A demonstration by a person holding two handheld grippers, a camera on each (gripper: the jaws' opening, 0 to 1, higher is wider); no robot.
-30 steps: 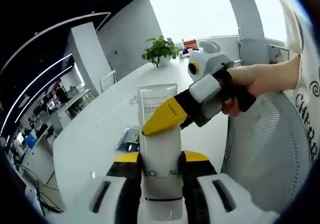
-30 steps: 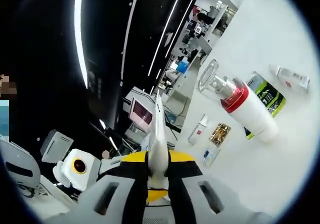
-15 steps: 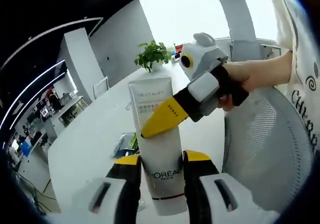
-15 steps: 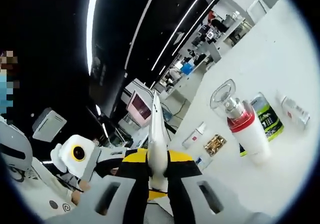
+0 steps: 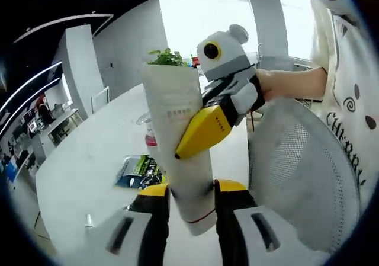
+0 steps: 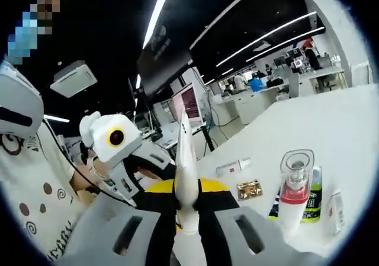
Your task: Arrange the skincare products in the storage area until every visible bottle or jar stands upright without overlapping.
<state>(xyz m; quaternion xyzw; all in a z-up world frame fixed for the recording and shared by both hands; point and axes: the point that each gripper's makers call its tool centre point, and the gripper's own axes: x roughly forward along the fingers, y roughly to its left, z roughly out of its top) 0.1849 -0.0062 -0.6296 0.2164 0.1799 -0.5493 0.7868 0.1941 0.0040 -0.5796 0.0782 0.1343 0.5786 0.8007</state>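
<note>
Up close, the tube (image 5: 180, 141) is white with a few lines of small grey print near its crimped end, too blurred to read, and a thin dark red line near the bottom. The left gripper (image 5: 190, 190) has its yellow-tipped jaws closed on the tube's lower body, and the right gripper (image 5: 204, 133), coming in from the right in a person's hand (image 5: 278, 85), pinches the tube higher up. The person's shirt carries the letters "CHERR". Behind the tube a green and black packet (image 5: 135, 171) lies flat on the white table (image 5: 83, 159), and a plant (image 5: 167, 57) stands farther back. The right gripper view gives the tube (image 6: 187, 171) edge-on, clamped between the right gripper (image 6: 188, 196) jaws. It also takes in a white pump bottle (image 6: 291, 192) with a red collar and clear cap standing upright on the packet (image 6: 311, 198), plus a small white tube (image 6: 232, 168) and a gold item (image 6: 250, 189) lying on the table; their labels cannot be read.
</note>
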